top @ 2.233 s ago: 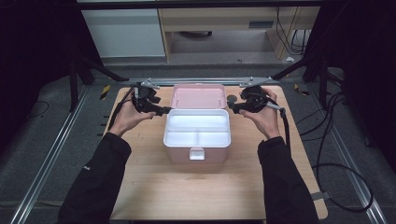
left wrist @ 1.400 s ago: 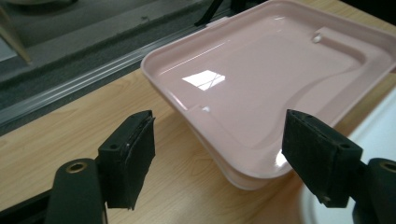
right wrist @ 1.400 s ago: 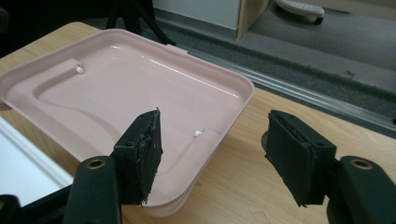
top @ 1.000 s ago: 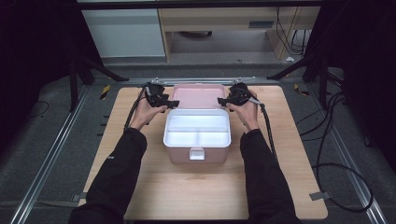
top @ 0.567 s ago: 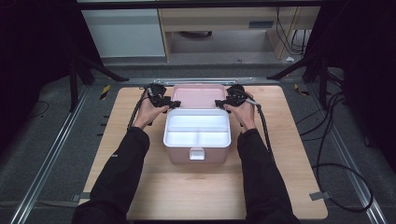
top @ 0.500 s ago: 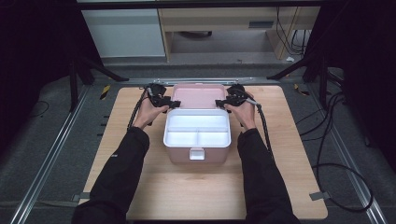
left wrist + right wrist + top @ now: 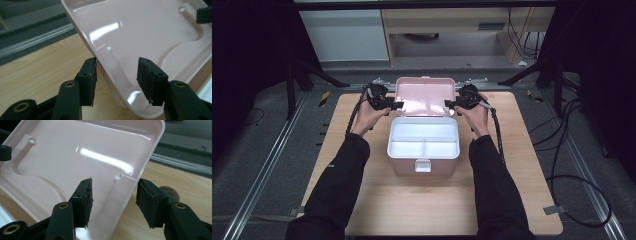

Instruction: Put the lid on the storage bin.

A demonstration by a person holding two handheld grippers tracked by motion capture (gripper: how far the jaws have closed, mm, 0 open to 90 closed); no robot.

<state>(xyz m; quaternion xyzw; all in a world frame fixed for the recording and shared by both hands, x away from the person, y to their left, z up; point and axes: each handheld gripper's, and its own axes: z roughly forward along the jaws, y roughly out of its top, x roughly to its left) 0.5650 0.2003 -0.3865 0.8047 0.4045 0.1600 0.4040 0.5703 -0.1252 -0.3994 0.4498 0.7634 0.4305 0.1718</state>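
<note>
The left gripper [image 7: 398, 105] straddles the left edge of the pink lid [image 7: 425, 96]; its jaws have just been closing and stand about half apart, the outer pad touching the rim and the inner pad clear of the lid's inside, so it has no firm hold yet. The right gripper [image 7: 448, 104] straddles the lid's right edge the same way, jaws also just closing, with a gap on both sides of the rim. The lid stands tilted back, hinged to the far side of the box [image 7: 423, 145], whose white tray [image 7: 424, 140] is split into compartments and whose latch [image 7: 422, 165] faces the person. The box sits near the middle of a pale wooden table [image 7: 377, 200], framed by metal rails [image 7: 259, 170]. Grey floor lies around it, with black cables [image 7: 572, 180] at the right, black stand legs [image 7: 314, 72] at the far corners, and light cabinets [image 7: 347, 32] behind. No readable writing can be made out on anything.
</note>
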